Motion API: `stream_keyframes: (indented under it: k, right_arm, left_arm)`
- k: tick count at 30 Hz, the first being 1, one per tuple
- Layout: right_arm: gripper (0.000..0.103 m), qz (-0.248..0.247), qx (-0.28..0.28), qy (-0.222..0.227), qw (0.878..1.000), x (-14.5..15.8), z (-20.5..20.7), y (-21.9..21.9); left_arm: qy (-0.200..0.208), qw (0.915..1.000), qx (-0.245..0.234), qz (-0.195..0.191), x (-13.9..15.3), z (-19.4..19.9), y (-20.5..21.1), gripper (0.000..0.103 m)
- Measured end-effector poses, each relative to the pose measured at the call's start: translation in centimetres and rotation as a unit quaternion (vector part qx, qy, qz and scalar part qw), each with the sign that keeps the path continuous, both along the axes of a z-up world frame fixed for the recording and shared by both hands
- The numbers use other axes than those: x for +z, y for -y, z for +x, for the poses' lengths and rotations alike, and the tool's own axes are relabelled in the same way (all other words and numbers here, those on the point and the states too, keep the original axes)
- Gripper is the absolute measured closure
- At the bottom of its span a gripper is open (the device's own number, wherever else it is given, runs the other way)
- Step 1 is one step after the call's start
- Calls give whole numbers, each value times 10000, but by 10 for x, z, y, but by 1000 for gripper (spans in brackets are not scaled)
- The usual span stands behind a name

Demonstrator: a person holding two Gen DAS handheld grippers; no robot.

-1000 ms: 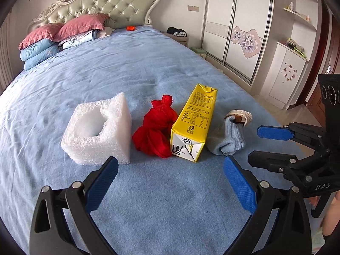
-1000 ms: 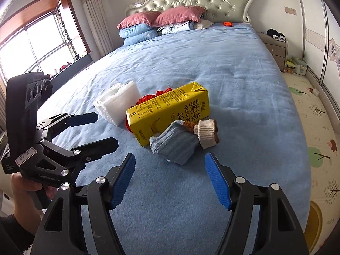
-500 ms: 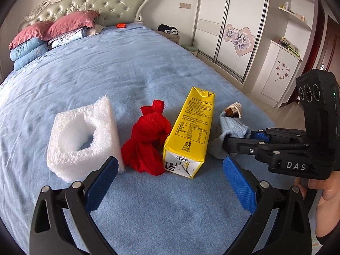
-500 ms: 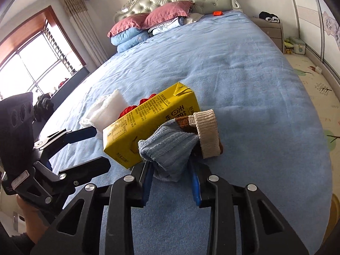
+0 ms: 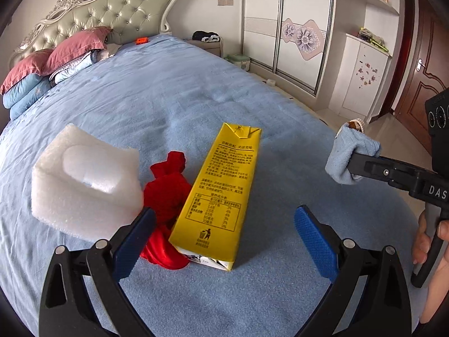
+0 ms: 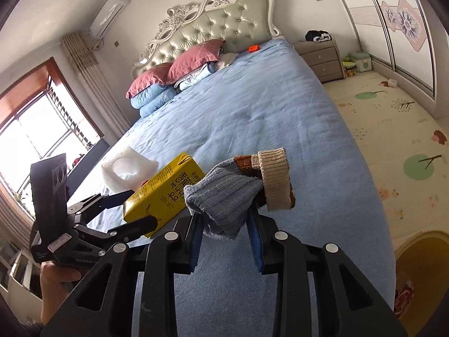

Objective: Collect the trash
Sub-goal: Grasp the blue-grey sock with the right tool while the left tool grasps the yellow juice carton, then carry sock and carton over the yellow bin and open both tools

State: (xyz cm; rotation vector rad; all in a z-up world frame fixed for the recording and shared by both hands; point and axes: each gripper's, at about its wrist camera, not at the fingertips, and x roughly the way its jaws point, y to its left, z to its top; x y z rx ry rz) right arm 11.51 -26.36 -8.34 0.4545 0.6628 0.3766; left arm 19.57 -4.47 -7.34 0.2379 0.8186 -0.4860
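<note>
From your left wrist, your left tongs (image 5: 223, 238) gape wide over the yellow carton (image 5: 219, 196), now closer. From your right wrist, your right tongs (image 6: 226, 241) have clamped the blue sock (image 6: 224, 193) and lifted it off the bed (image 6: 252, 118): first item collected.

Bed (image 5: 174, 90) with blue cover. At its head: tufted headboard (image 5: 112, 14), pink pillows (image 5: 75, 47) on folded blue quilts (image 5: 25, 98), small orange item (image 5: 142, 40). Beside the bed: nightstand (image 6: 322, 56), wardrobe (image 5: 291, 28), patterned floor mat (image 6: 393, 129).
</note>
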Motion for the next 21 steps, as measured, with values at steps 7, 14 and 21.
stream_keyframes:
  k: [7,14,21]
  right_arm:
    - [74,67,192,17,9998,-1,1,-3]
    - [74,219,229,70,9995,-2,-2,1]
    - [74,198,149,303,9992,3,-18,4]
  left_arm:
    - [-438,9974,389,-413,-15,11,-11,62]
    - [-252,9950,658,-704,-3,-4,-18,62]
    - [-263,9906,794,-1079,9,-29,-13,62]
